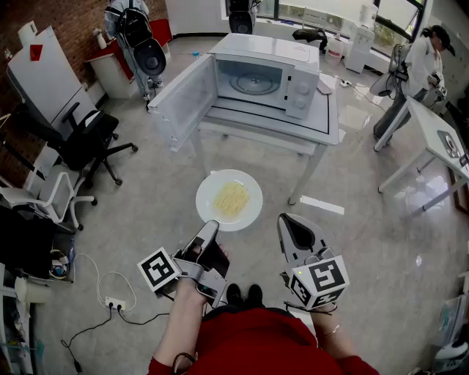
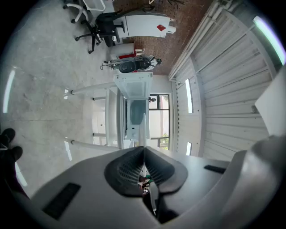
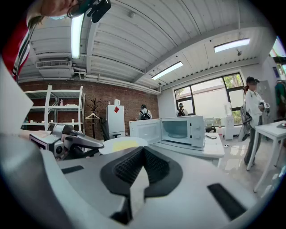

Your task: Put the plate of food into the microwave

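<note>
Left gripper view: plate [image 1: 208,196] edge-on, food hidden. Plate white, round, yellow food [image 1: 231,199] centred. Left gripper [image 1: 212,228] clamps its rim; right gripper [image 1: 290,221] closed, empty.

It looked like a lab or office workroom: a brick wall [image 1: 77,20] in the upper left, a black office chair [image 1: 88,139] at left, a white table [image 1: 431,126] at right, and a power strip [image 1: 113,302] on the polished floor [image 1: 366,249], lower left.

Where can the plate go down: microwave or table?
Microwave cavity is bare, only its turntable, door open wide to the left. Table has a bare strip in front of the microwave. Crowded: floor left of the table, with chairs.
</note>
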Tool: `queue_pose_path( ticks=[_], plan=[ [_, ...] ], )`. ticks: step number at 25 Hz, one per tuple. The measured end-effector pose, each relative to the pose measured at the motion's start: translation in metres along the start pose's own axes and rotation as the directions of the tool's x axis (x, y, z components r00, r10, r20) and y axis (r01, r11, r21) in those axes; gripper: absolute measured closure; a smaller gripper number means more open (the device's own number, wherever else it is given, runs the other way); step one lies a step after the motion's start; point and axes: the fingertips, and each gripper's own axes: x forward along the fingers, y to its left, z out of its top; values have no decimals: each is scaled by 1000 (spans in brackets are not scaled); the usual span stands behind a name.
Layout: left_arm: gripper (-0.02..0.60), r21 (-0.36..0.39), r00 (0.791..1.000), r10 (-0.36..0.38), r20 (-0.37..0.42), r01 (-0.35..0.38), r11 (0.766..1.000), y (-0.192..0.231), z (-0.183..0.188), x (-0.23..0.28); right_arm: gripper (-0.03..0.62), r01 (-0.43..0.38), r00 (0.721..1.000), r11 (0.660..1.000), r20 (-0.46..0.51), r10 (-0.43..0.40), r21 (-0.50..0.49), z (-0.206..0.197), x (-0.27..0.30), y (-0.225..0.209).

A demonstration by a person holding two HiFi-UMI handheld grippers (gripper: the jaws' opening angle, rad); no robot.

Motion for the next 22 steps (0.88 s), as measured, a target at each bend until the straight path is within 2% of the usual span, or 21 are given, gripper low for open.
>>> queue_pose_path(
  ticks=[22],
  plan=[
    [563, 0, 1000, -2, -7, 2, 1000, -2, 11, -5, 579, -17, 1000, 1000, -8, 17, 19, -5, 4, 11]
  ],
)
